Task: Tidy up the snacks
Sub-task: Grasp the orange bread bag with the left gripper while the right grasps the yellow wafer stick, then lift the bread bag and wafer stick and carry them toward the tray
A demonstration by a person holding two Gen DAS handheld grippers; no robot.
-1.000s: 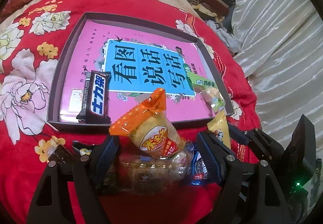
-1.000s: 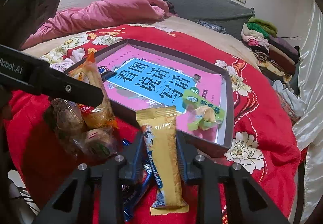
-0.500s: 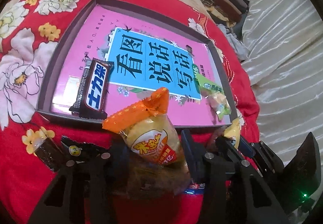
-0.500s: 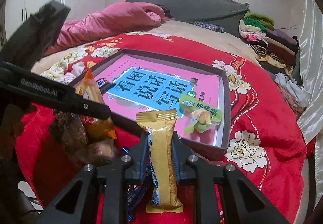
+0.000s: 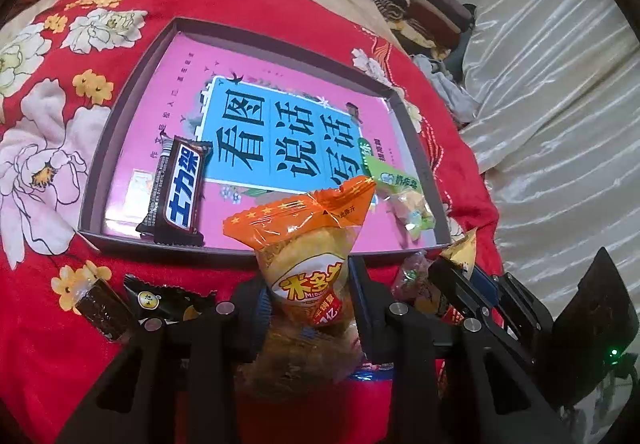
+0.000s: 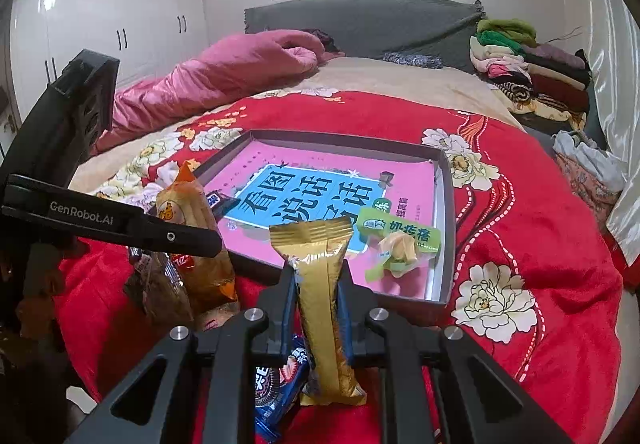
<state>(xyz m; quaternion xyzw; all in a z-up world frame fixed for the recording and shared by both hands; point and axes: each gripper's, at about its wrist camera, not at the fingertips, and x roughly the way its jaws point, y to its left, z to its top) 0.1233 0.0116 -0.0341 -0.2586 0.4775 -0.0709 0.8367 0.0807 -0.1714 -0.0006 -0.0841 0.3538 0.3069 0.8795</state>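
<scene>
Red floral bedspread (image 5: 60,344): my left gripper (image 5: 310,298) clenches the orange-topped rice-cake packet (image 5: 316,256), my right gripper (image 6: 316,284) the gold foil bar (image 6: 324,308); lift both clear over the shallow grey tray's rim (image 5: 96,179).

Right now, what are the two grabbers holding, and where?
Left gripper pinches the orange snack at its lower half; right gripper pinches the gold bar mid-length.

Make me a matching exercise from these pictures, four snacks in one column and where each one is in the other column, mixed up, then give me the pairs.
1. orange snack packet
2. gold wafer bar
3. brown chocolate bar
4. blue cookie pack

A. lying in the tray, left part
B. on the red blanket, outside the tray
C. clamped in the left gripper
D. clamped in the right gripper

Pairs: 1-C, 2-D, 3-A, 4-B
</scene>
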